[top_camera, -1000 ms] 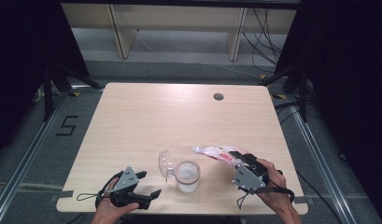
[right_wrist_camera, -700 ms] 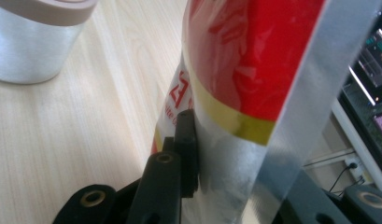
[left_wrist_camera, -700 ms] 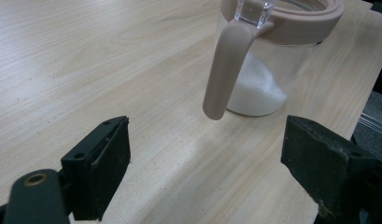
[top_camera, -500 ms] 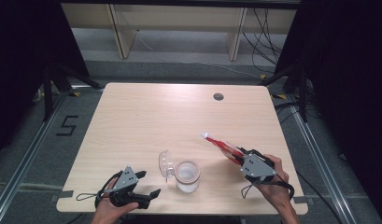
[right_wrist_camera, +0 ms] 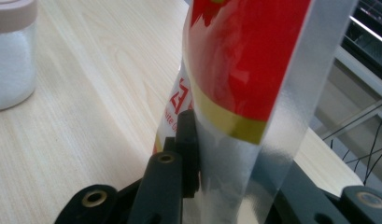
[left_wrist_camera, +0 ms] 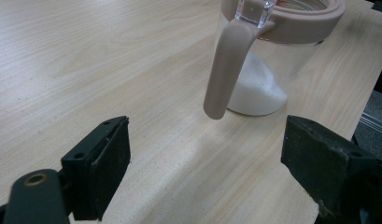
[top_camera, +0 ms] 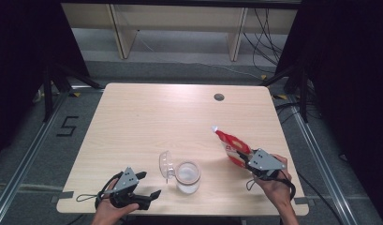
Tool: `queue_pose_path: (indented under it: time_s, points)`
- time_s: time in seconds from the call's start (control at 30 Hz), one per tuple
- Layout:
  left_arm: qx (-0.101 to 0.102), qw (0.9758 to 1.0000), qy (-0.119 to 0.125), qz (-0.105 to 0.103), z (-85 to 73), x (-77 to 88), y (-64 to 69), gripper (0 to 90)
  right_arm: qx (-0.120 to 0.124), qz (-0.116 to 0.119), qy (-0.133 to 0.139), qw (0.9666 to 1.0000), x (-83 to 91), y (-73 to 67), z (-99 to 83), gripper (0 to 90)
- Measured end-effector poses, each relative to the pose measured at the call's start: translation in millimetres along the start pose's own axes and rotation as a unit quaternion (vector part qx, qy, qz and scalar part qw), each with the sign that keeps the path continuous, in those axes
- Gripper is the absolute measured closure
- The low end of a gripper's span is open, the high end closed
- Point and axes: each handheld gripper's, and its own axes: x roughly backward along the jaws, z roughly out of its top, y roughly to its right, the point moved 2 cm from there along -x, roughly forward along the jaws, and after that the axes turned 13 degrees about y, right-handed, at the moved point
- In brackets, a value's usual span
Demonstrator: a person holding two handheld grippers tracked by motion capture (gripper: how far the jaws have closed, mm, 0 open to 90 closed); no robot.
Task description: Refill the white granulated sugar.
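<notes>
Left claw (top_camera: pixel 149 187): resting at the near left edge of the surface (top_camera: pixel 147 117), held by the left hand (top_camera: pixel 112 208). Its jaws stand wide apart with nothing between them; the claw is released. In the left gripper view the jaws frame bare wood, with the jar ahead of them and apart from both.

Jar (top_camera: pixel 187 177): a clear container with a beige rim, standing upright near the front centre of the surface. White powder lies heaped at its bottom (left_wrist_camera: pixel 254 93). Its clear lid (top_camera: pixel 165 164) is hinged open to the left, and a beige strap (left_wrist_camera: pixel 226 70) hangs down its side.

Pouch (top_camera: pixel 231 146): a red and white packet with clear edges, to the right of the jar and apart from it, raised with its far end tilted up and left.

Right claw (top_camera: pixel 244 160): clenched on the pouch's lower end. The right gripper view shows the film (right_wrist_camera: pixel 244 84) pinched between the jaws.
</notes>
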Motion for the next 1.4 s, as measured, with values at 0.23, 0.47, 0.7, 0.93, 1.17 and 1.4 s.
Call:
queue_pose_path:
  time_s: [0.23, 0.47, 0.7, 0.93, 1.17, 1.4]
  points:
    - [-0.009, 1.0, -0.002, -0.001, 0.4, 0.5, -1.4, 15.4, -0.043, -0.009, 0.009, 0.999, 6.3, 8.1, -7.7, 77.3]
    - [0.008, 0.9999, 0.006, 0.001, -0.7, -1.1, -0.1, 15.4, -0.051, -0.024, 0.009, 0.9984, 16.3, 11.8, -13.0, 76.8]
    - [0.003, 1.0, 0.003, -0.002, -0.5, -0.9, -0.5, 15.4, -0.056, -0.029, 0.012, 0.9979, 20.4, 13.1, -16.7, 76.1]
    - [0.003, 1.0, 0.003, -0.001, -0.7, -1.0, -0.5, 15.4, -0.059, -0.041, 0.007, 0.9974, 27.1, 12.2, -20.0, 73.4]
    - [0.002, 1.0, 0.002, -0.001, -0.8, -1.3, 0.0, 15.4, -0.057, -0.045, 0.009, 0.9973, 30.7, 12.6, -18.9, 67.5]
    - [-0.001, 1.0, 0.0, 0.002, -0.1, 0.1, 0.1, 15.4, -0.093, -0.069, 0.024, 0.9929, 41.5, 9.2, -14.2, 50.9]
